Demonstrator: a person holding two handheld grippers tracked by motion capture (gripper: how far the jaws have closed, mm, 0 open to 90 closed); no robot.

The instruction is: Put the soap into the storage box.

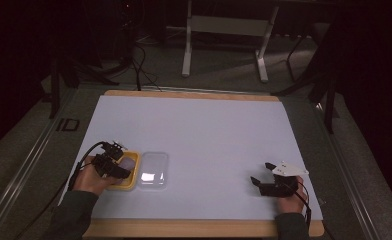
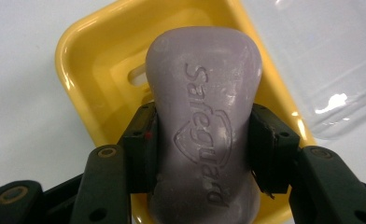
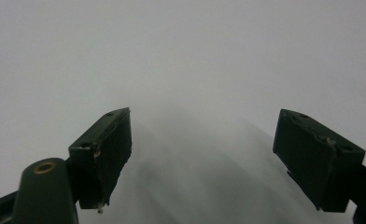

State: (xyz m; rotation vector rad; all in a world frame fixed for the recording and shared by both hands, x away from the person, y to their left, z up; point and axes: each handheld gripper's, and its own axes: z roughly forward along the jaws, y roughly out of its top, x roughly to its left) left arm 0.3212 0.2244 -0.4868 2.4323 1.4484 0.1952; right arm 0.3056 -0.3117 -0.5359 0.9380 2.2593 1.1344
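The waisted lilac soap bar (image 2: 202, 121) with an embossed matte face sits clamped between the left gripper's (image 2: 202, 149) pads, over the glossy yellow plastic tray (image 2: 85, 60). A clear ribbed plastic lid (image 2: 326, 56) lies just beside. The right gripper (image 3: 202, 154) gapes above the white sheet (image 3: 181, 56).

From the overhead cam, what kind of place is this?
Probably a lab or recording studio, not a home: one table with a plain white top, in a dark room with cables on the floor, the legs of a stand or bench behind, and dark stands or tripod legs at the table's sides.

White table (image 1: 204, 130): yellow soap dish (image 1: 130, 184), clear lid (image 1: 153, 170)
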